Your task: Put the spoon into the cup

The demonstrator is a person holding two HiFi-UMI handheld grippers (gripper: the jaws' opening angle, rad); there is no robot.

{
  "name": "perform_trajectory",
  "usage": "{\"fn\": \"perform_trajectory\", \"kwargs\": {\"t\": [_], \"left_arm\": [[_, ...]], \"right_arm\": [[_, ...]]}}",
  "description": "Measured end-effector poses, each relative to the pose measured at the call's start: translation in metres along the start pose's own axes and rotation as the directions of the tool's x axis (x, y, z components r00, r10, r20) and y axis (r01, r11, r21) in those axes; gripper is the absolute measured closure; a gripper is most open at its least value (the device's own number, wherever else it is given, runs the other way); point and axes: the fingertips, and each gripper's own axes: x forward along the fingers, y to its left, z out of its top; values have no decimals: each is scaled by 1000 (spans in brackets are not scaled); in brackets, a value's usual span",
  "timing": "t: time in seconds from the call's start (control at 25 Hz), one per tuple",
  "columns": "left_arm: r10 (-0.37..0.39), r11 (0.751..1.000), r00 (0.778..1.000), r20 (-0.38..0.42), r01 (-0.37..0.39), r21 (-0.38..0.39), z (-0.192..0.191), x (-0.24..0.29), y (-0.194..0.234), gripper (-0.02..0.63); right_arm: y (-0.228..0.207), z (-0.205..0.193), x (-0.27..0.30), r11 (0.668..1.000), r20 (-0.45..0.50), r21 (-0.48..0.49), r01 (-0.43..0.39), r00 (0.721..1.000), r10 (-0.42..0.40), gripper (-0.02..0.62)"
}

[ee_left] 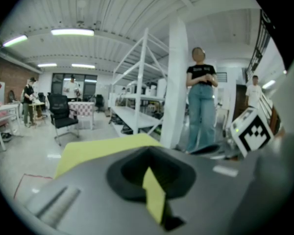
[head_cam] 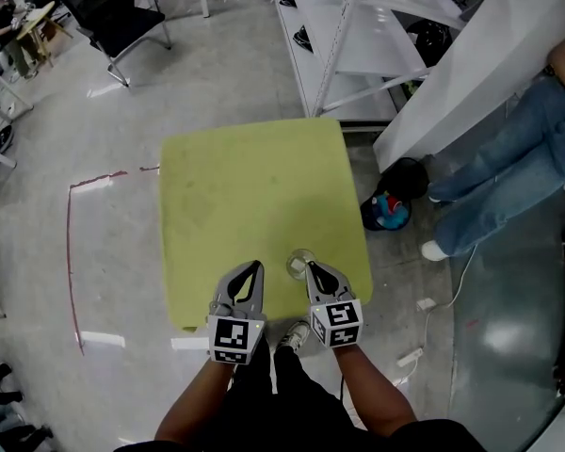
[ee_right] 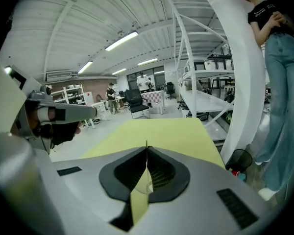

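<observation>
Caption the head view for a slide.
Left gripper and right gripper, jaws shut, hover over the yellow-green table, clear cup beside the right one.

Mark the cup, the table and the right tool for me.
cup [head_cam: 300, 264], head view, on its clear rim.
table [head_cam: 250, 182], head view, on the bare yellow-green top.
right tool [ee_right: 147, 149], right gripper view, where its shut tips meet.

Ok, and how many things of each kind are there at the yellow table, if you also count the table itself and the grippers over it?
Table: 1
Cup: 1
Gripper: 2, the left gripper and the right gripper
Total: 4
</observation>
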Motion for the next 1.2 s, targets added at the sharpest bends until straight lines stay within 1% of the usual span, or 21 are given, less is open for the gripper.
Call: {"fn": "perform_trajectory", "kwargs": {"t": [0.2, 0.24, 0.28, 0.48, 0.72, 1.2], "left_arm": [[0, 1000, 1000, -2, 0, -4, 1, 3, 1, 600], [-1, 1000, 1000, -3, 1, -3, 1, 3, 1, 600], [-2, 1000, 1000, -2, 2, -3, 2, 4, 1, 600], [-14, 1000, 1000, 12, 13, 7, 12, 3, 1, 600], [-26, 1000, 999, 30, 25, 18, 22, -3, -3, 600], [-47, 999, 998, 47, 46, 16, 24, -8, -11, 600]], "right_arm": [[2, -11, 9, 999, -52, -53, -2, 999, -1, 579], [2, -12, 9, 998, -54, -55, -5, 999, 2, 558], [3, -11, 9, 998, -54, -56, -5, 999, 2, 519], [5, -2, 5, 997, -39, -73, 9, 999, -12, 465], [11, 9, 1, 990, -30, -140, -7, 1000, 3, 451], [9, 14, -9, 991, 5, -132, 16, 1000, -16, 456]]}}
